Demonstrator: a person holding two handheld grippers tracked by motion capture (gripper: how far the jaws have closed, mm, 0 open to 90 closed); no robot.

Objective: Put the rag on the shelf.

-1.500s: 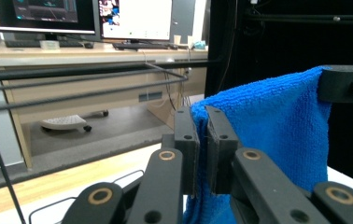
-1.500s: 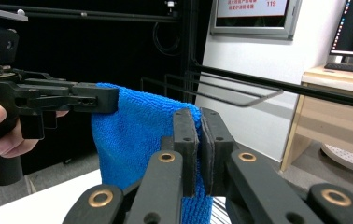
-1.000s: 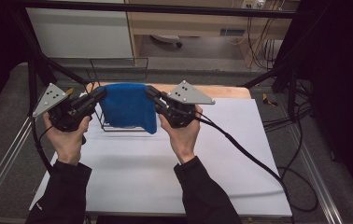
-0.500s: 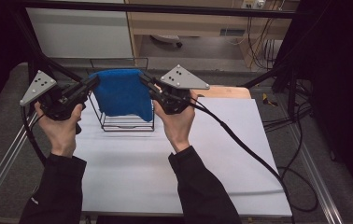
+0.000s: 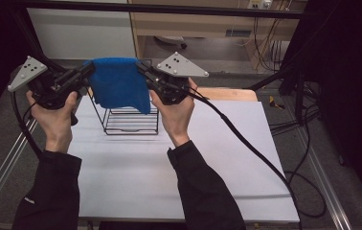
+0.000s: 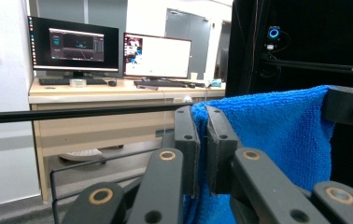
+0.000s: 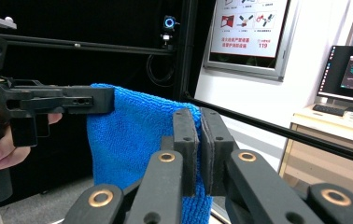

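A blue towel (image 5: 119, 84) hangs stretched between my two grippers, held up in the air above a black wire rack (image 5: 130, 120). My left gripper (image 5: 91, 67) is shut on the towel's left top corner, and my right gripper (image 5: 140, 67) is shut on its right top corner. In the left gripper view the jaws pinch the blue towel (image 6: 277, 135) at its edge, with my left gripper (image 6: 201, 122) closed tight. In the right gripper view the blue towel (image 7: 132, 135) drapes down behind my right gripper (image 7: 199, 125), and the other gripper (image 7: 48, 105) holds its far corner.
The wire rack stands on a white table (image 5: 169, 167) near its far left. A wooden board (image 5: 231, 94) lies at the table's far edge. Cables (image 5: 246, 139) trail from the right gripper across the table. A black frame bar (image 5: 169, 9) crosses overhead.
Both grippers have risen and moved away from me with the towel, lifting it from the rack level to well above it. The towel stays stretched between them.
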